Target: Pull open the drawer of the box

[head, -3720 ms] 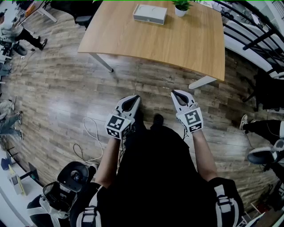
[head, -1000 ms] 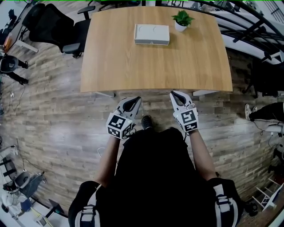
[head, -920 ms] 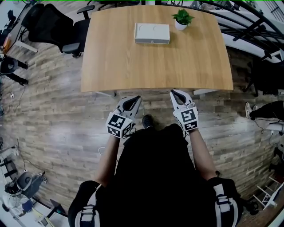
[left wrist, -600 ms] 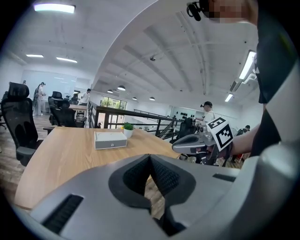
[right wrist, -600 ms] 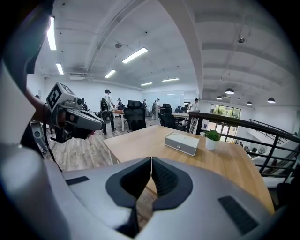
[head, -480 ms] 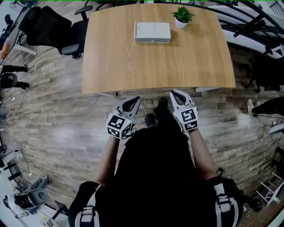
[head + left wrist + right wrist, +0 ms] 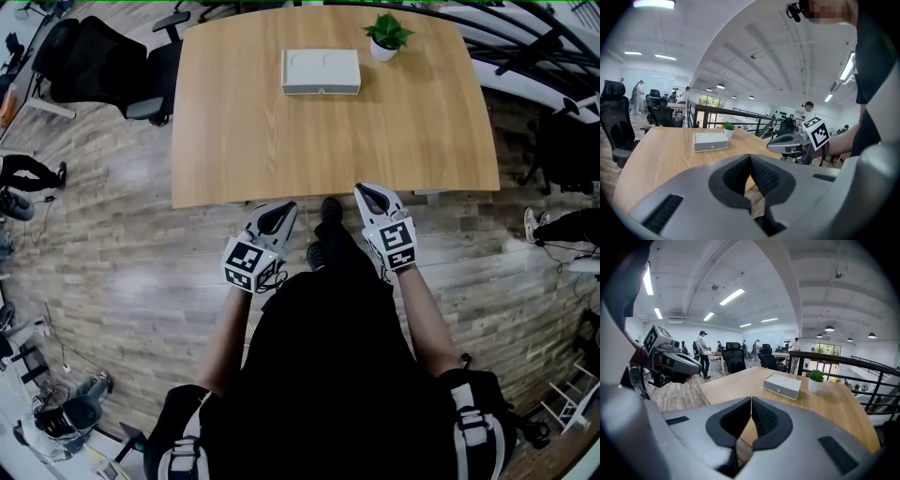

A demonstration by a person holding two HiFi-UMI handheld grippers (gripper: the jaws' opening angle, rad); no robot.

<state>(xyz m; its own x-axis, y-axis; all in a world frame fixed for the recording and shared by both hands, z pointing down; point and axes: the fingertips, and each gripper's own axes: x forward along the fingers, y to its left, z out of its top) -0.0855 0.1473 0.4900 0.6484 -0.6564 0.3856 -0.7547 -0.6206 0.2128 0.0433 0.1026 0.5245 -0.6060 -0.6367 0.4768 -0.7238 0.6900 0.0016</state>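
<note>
Both grippers are empty, each with its jaws pressed together and nothing between them. The left gripper (image 7: 279, 210) and right gripper (image 7: 366, 191) hover at the near edge of the wooden table (image 7: 281, 141). The box (image 7: 321, 71) sits on the far side, well apart from them. Its drawer (image 7: 779, 389) is closed, and a potted plant (image 7: 385, 34) stands near its right.

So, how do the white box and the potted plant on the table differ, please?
The white box is low, flat and rectangular; the potted plant is small and upright, green leaves in a white pot. The box lies near the middle of the table's far side; the plant stands to its right, nearer the far edge. Both sit on the wooden top, apart.
</note>
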